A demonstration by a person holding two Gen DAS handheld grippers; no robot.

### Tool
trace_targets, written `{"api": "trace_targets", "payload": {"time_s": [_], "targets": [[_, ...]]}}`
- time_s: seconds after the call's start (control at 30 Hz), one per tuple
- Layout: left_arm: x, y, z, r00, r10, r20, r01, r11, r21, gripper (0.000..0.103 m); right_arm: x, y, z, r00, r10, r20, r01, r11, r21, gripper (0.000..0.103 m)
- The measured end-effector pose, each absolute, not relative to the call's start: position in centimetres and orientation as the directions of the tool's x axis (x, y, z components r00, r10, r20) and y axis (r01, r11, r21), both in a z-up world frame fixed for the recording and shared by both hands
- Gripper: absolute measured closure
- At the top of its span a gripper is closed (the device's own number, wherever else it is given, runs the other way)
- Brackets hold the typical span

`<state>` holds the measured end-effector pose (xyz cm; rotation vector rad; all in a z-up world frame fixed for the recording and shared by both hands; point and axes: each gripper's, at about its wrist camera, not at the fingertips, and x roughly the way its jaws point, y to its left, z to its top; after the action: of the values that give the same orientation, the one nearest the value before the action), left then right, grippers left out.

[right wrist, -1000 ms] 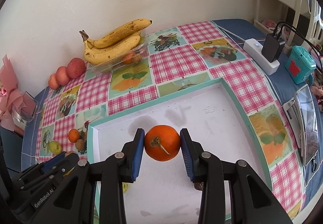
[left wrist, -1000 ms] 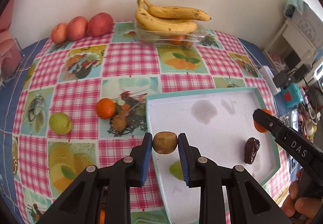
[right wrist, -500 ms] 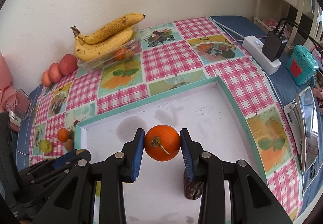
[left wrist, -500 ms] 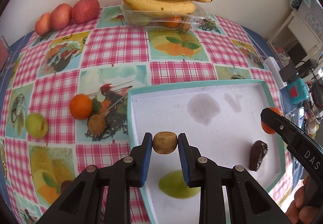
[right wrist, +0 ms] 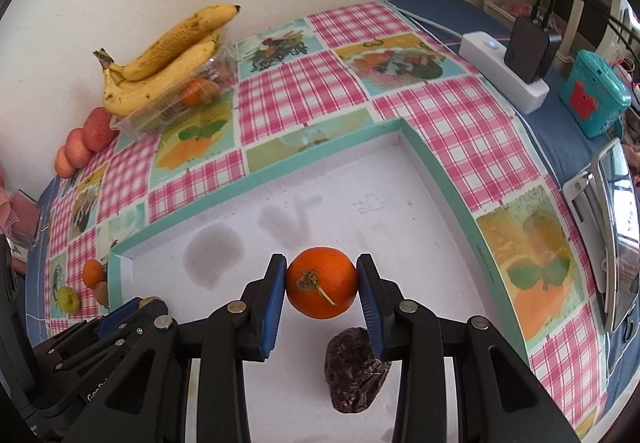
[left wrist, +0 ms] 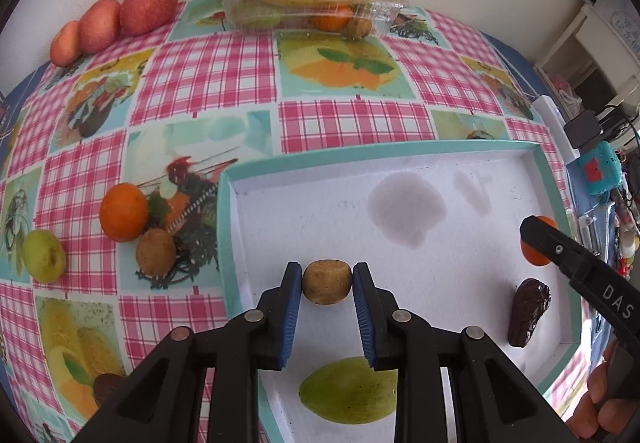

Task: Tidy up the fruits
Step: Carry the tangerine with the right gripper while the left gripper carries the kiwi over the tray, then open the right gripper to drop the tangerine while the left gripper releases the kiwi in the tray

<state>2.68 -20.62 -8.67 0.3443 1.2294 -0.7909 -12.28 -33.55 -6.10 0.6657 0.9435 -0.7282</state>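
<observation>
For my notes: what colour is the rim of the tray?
Turquoise rim, white inside; the left wrist view shows the shallow rectangular tray best.

The left gripper point(left wrist: 327, 283) clamps a kiwi point(left wrist: 327, 282) above the white tray point(left wrist: 280, 211). A green fruit point(left wrist: 348, 391) and a date point(left wrist: 529, 312) lie in the tray. At the right edge, the right gripper point(left wrist: 538, 239) holds an orange point(left wrist: 536, 255).

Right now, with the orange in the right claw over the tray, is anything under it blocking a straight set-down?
The right claw holds the orange above the tray. A dark date lies on the tray floor just below and nearer the camera; the white floor ahead looks bare.
</observation>
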Motion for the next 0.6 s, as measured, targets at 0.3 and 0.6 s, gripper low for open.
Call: {"api": "trace_targets", "payload": {"time_s": [0.3, 0.6], "targets": [[2.6, -20.3, -8.7, 0.129, -0.340, -0.931, 0.706, 0.691, -0.155, 0.075, -12.6, -33.5, -7.2, 0.371, -0.244, -0.896, 0.802, 0.570, 0.177, 0.066], [2.4, -20.5, -9.0, 0.138, -0.316, -0.939, 0.711, 0.692, -0.129, 0.075, -12.8, -33.5, -8.3, 0.348, -0.226, -0.910, 0.814, 0.555, 0.174, 0.066]]}}
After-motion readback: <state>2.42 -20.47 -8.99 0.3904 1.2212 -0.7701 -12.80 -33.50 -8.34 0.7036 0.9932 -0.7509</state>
